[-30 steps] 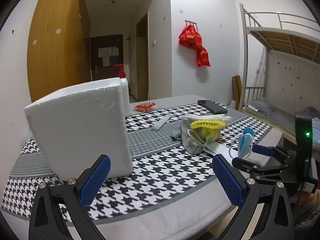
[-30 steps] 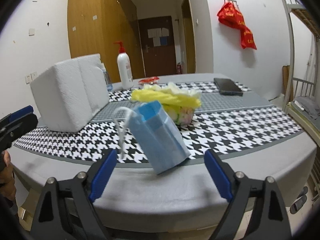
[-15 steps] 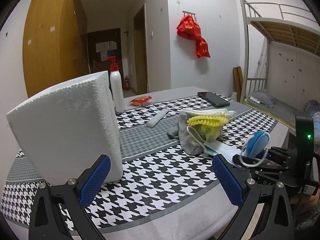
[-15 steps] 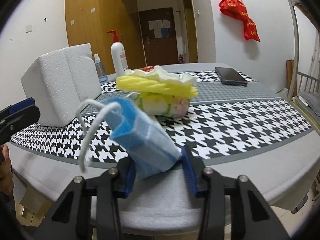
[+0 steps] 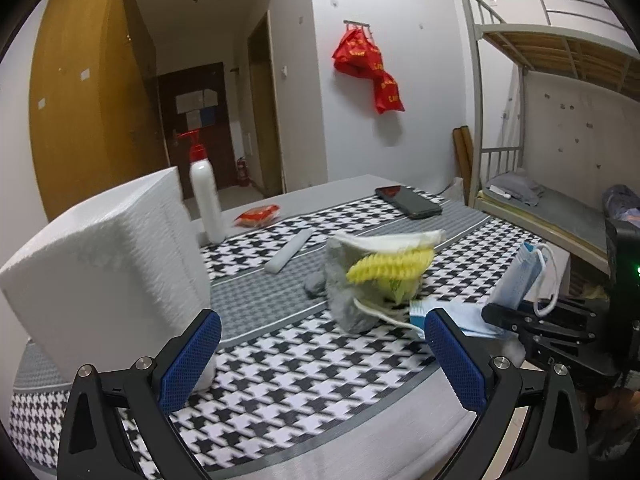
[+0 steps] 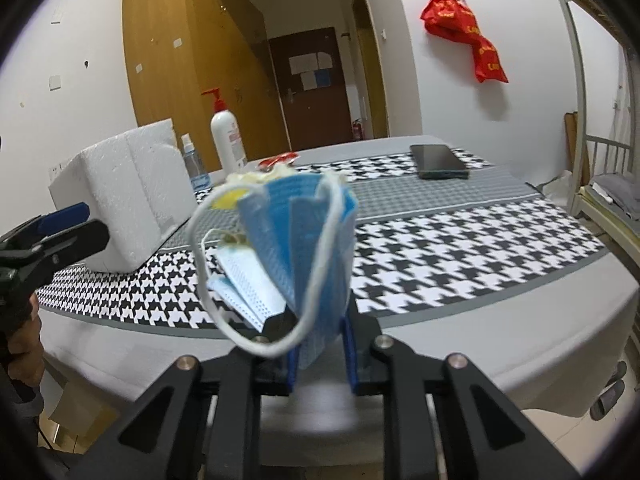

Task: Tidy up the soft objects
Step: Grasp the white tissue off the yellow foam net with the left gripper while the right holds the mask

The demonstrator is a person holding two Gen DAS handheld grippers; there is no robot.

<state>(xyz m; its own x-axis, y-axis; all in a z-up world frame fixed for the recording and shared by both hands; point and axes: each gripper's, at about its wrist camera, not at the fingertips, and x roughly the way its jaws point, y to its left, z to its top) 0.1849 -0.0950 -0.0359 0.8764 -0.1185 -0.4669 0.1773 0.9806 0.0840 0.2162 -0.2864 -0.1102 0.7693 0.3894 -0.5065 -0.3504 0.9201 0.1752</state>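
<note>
My right gripper (image 6: 320,350) is shut on a folded blue face mask (image 6: 308,240) with white ear loops and holds it upright above the table's near edge; it also shows in the left wrist view (image 5: 518,276). A second blue mask (image 6: 240,284) lies flat on the table just behind it. A pile of soft things, a grey sock (image 5: 340,296) and a yellow ruffled item (image 5: 390,268), sits mid-table. My left gripper (image 5: 320,358) is open and empty near the front edge, right of a white foam block (image 5: 104,264).
The table has a houndstooth cloth (image 5: 288,364). On it stand a white pump bottle (image 5: 206,200), a red packet (image 5: 258,214), a white bar (image 5: 290,254) and a phone (image 5: 410,202). A bunk bed (image 5: 560,128) is at the right.
My right gripper closed on the blue mask and lifted it upright off the table edge. The left gripper shifted slightly; the foam block sits further left in its view.
</note>
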